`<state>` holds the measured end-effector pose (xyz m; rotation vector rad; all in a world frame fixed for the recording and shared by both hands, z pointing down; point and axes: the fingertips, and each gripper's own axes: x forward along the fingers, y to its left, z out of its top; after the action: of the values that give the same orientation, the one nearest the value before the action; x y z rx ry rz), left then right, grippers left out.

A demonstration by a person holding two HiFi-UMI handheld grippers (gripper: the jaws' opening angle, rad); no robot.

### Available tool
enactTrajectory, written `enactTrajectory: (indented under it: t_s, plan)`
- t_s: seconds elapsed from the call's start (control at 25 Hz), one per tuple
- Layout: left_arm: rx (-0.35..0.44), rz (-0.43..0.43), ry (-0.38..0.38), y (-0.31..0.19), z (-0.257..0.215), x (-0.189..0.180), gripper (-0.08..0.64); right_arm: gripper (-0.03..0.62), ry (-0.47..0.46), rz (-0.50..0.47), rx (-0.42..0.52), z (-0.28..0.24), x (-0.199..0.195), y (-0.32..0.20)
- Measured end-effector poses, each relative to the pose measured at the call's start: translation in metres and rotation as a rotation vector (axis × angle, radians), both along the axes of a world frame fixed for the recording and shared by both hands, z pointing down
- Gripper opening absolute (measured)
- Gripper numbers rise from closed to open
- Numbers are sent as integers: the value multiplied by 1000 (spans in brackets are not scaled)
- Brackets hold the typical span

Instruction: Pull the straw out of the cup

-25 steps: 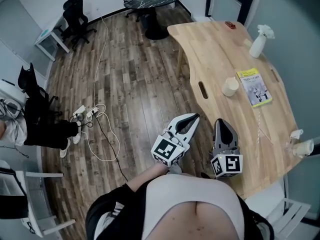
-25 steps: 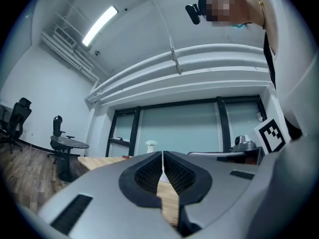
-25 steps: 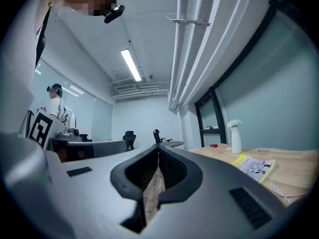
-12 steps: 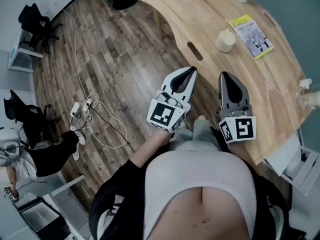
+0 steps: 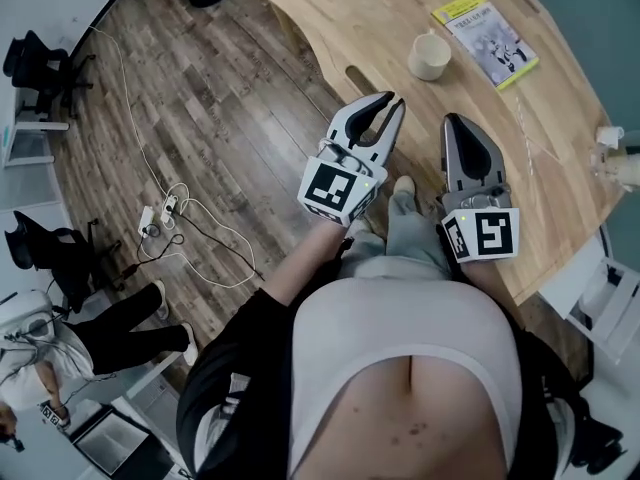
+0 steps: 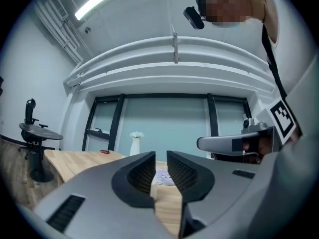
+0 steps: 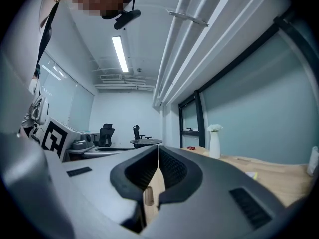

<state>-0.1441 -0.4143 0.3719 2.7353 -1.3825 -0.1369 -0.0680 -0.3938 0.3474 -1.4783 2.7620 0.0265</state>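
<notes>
Head view: approach stage, both grippers empty, cup not yet reached.
The left gripper (image 5: pixel 394 104) and right gripper (image 5: pixel 456 124) point at the table (image 5: pixel 330 13). The cup (image 5: pixel 430 56) stands well ahead, and I cannot make out a straw. Left gripper view: jaws just opening to a narrow gap, which I judge to be preparation. Right gripper view: jaws together, nothing held.
</notes>
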Motion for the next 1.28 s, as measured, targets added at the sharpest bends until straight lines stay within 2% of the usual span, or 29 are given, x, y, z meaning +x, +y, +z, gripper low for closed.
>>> enactTrajectory:
  t_s: [0.08, 0.16, 0.76, 1.28]
  plan:
    - [1, 9, -17, -17, 4, 9, 116, 31, -6, 15, -7, 2, 8, -10]
    - [-2, 13, -29, -34, 9, 17, 140, 31, -13, 30, -7, 2, 17, -18]
    - [-114, -33, -92, -113, 80, 45, 152, 31, -38, 66, -69, 23, 48, -43]
    - [-164, -43, -123, -145, 108, 59, 152, 31, -34, 62, -108, 37, 61, -56]
